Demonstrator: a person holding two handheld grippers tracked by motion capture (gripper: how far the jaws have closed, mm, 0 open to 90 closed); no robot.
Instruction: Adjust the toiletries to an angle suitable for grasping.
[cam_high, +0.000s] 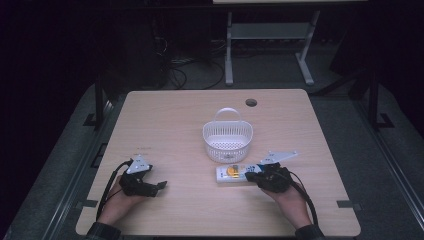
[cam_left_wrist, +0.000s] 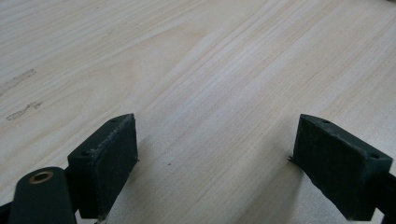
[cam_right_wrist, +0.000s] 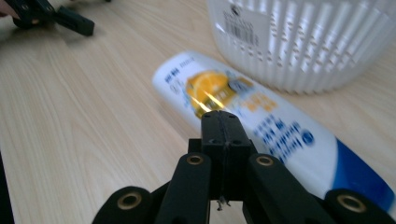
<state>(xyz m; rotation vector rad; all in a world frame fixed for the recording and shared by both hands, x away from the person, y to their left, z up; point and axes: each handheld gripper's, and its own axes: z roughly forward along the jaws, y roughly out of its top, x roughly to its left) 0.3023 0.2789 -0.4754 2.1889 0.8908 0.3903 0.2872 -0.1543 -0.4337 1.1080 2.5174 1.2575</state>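
Right tongs (cam_right_wrist: 223, 122), nearest the lens in the right gripper view: jaws pressed flat together, nothing between them, poised just above a white tube (cam_right_wrist: 261, 116) with an orange-fruit print and a blue end. Same tube (cam_high: 231, 173) lying flat on the light wooden surface (cam_high: 190, 120) in the high view, just in front of a white slotted basket (cam_high: 227, 140) with an upright handle; basket wall (cam_right_wrist: 317, 42) with a barcode label close behind the tube, contact between the two not clear. Right tongs (cam_high: 254, 175) at the tube's right end, held by the right hand (cam_high: 287, 197). Left tongs (cam_high: 159, 186) well apart at the near left of the surface, held by the left hand (cam_high: 117, 197), a grey three-cornered plate on top. Left tongs (cam_left_wrist: 215, 158) in the left gripper view: jaws spread wide, bare wood grain between them, nothing gripped.
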